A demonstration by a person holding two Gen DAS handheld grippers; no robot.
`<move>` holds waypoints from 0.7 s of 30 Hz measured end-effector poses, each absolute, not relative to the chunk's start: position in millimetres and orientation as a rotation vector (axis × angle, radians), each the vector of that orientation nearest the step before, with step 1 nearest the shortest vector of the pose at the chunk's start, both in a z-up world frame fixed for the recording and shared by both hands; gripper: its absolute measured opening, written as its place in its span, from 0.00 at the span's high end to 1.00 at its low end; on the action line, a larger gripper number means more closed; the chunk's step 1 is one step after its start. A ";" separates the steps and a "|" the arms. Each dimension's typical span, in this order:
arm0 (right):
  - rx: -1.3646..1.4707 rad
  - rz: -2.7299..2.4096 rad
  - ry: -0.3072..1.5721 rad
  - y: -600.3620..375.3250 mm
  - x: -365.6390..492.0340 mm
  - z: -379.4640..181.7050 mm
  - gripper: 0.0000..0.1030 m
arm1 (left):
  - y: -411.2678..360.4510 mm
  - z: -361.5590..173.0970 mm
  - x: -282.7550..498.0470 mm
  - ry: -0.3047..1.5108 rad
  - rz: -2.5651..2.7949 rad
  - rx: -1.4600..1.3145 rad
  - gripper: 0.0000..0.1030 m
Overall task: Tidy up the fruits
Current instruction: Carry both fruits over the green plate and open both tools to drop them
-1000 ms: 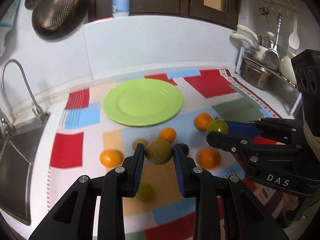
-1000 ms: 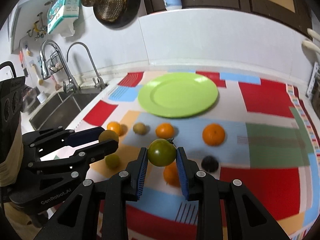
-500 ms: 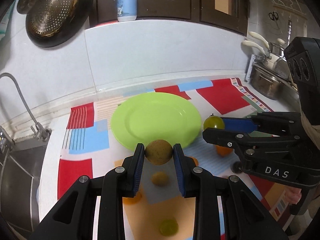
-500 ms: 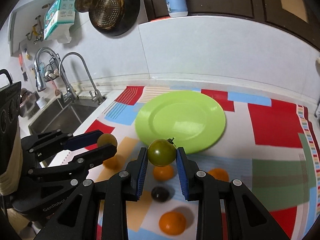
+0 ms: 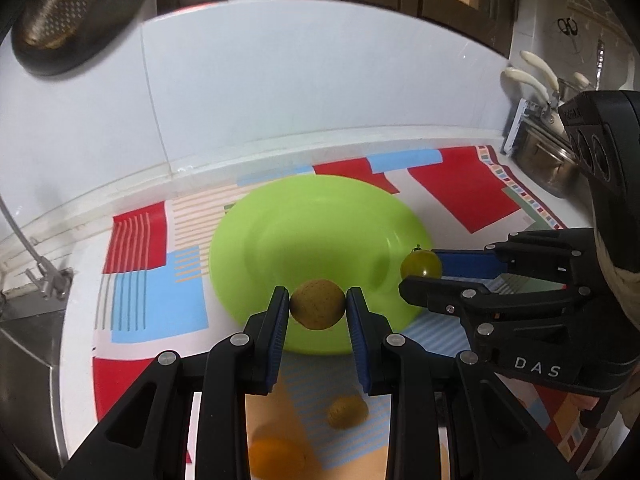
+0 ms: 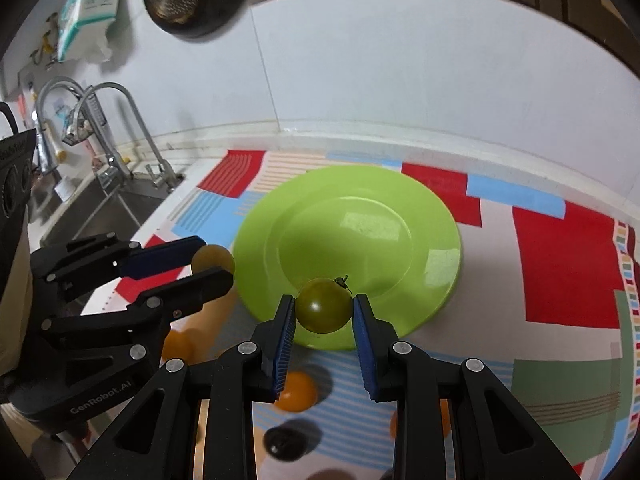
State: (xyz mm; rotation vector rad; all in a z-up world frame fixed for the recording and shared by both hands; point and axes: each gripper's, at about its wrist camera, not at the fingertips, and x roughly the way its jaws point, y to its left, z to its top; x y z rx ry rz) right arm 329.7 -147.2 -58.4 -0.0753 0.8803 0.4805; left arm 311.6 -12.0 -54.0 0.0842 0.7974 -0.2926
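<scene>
Fruits are what you are sorting, and two of them are in the air right now: your left gripper (image 5: 318,307) has its fingers clamped on a brownish speckled fruit (image 5: 317,304), and your right gripper (image 6: 324,312) has its fingers clamped on a green tomato (image 6: 323,305) with its little stem on top. Both fruits hang at the near edge of the green plate (image 6: 400,200), which sits on the patterned mat on the worktop (image 5: 76,320) and, as far as these views show, holds nothing yet. So, judging by that, the sorting has barely started: nothing has been delivered, and your first two pieces are on the verge of being set down. Left behind on the mat nearer to you are a small brownish fruit (image 5: 347,412), an orange fruit (image 6: 295,392), another orange one (image 6: 178,346) by the left gripper, a dark round fruit (image 6: 285,442), and a blurred orange one (image 5: 276,458) at the bottom of the left view; part of one more orange shape peeks out behind your right fingers. You hold both grippers side by side, tilted steeply down toward the plate, each visible from the other's camera. To my eye, you need to carry both a bit further over the plate's middle before you let go, or the round fruits may roll off the rim.
</scene>
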 end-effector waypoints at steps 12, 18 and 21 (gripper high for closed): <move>-0.033 0.453 0.948 -149.1 362.0 -84.7 0.70 | -14.3 -70.2 334.7 0.840 -0.302 0.099 0.62; -0.041 0.435 0.919 -152.0 356.4 -78.8 0.67 | -10.3 -63.8 325.5 0.827 -0.275 0.092 0.62; -0.038 0.432 0.896 -154.2 346.4 -70.7 0.67 | -8.6 -55.8 314.3 0.807 -0.255 0.082 0.62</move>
